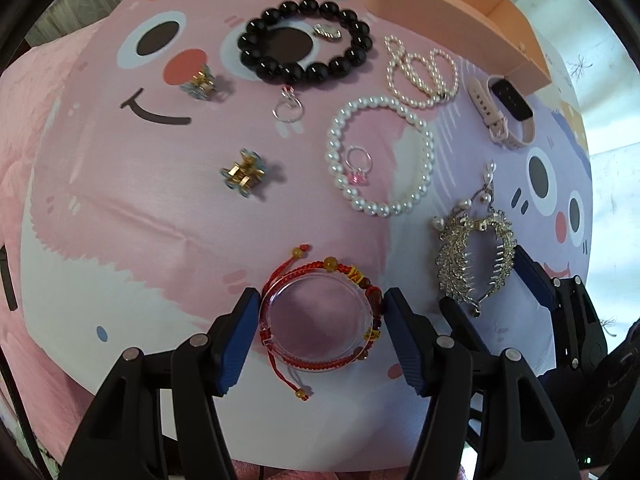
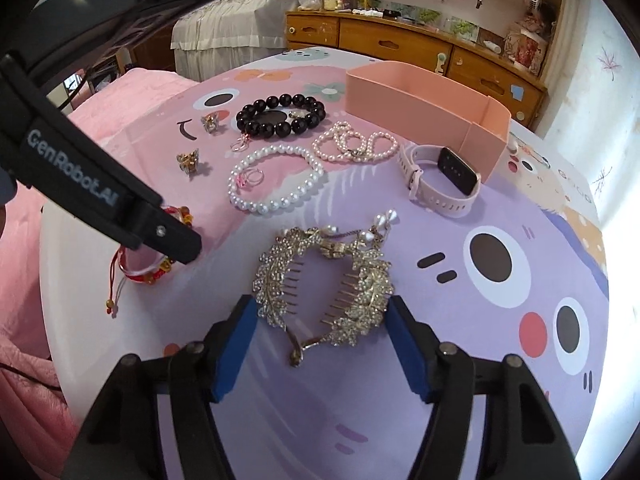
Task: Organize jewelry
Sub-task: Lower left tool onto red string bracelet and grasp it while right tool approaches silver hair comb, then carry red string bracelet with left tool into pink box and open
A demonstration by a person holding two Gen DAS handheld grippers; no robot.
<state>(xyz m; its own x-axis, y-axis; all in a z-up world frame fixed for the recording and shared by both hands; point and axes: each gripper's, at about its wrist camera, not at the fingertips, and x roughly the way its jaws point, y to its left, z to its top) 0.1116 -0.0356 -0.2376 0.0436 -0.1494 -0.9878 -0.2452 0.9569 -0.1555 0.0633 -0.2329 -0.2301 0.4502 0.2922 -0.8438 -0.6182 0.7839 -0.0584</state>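
My left gripper [image 1: 320,312] is open, its blue pads on either side of a red cord bracelet wound on a clear ring [image 1: 320,316], close to touching it. My right gripper [image 2: 322,332] is open around a rhinestone leaf hair claw [image 2: 324,280], which lies on the mat; the claw also shows in the left wrist view [image 1: 472,256]. A pink open box [image 2: 424,108] stands at the back right. The red bracelet shows in the right wrist view [image 2: 148,272] under the left gripper's finger.
On the cartoon mat [image 1: 160,240] lie a black bead bracelet [image 1: 304,40], a white pearl bracelet [image 1: 380,160] with a pink-stone ring [image 1: 358,166] inside, a small-pearl strand [image 1: 420,76], a pink smartwatch [image 1: 500,108], two gold hair clips [image 1: 242,174], and a silver ring [image 1: 288,110].
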